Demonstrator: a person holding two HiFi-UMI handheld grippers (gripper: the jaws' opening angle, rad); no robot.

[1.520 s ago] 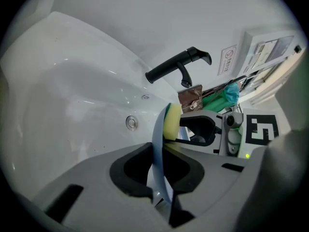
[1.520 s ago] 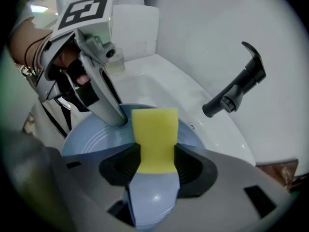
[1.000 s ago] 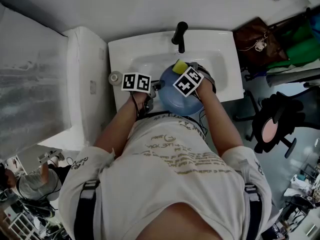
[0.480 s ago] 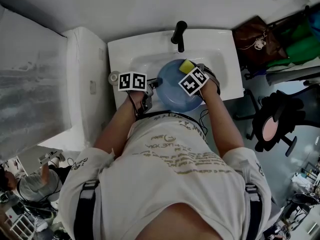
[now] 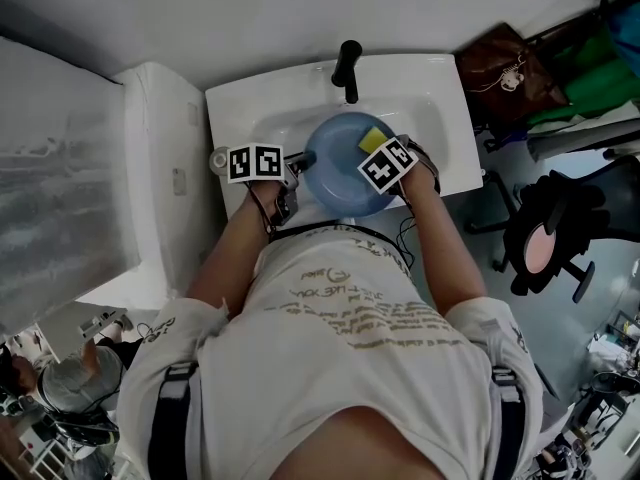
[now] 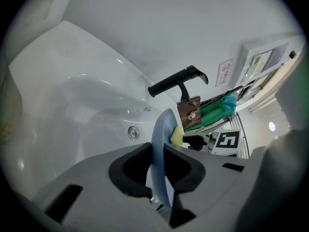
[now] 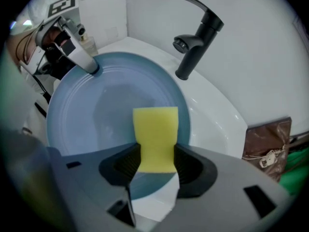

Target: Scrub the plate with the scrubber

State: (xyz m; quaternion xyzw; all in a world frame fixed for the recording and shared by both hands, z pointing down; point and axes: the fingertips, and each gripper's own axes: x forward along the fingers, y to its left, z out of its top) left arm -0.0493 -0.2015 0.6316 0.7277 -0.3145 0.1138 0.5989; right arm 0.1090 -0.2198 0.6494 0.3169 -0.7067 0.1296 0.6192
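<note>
Over sink (image 5: 440,108): left claw (image 6: 159,173), just widening, gripping plate (image 5: 335,163); right claw (image 7: 155,166) gripping scrubber (image 7: 155,129), long axis straight ahead.

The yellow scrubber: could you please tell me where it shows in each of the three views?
Head view: the scrubber lies on the upper right of the blue plate.
Left gripper view: a small yellow bit at centre, just right of the edge-on plate.
Right gripper view: at centre, squeezed in the right gripper, against the plate.
Shared landmark: the black faucet beyond the plate.
</note>
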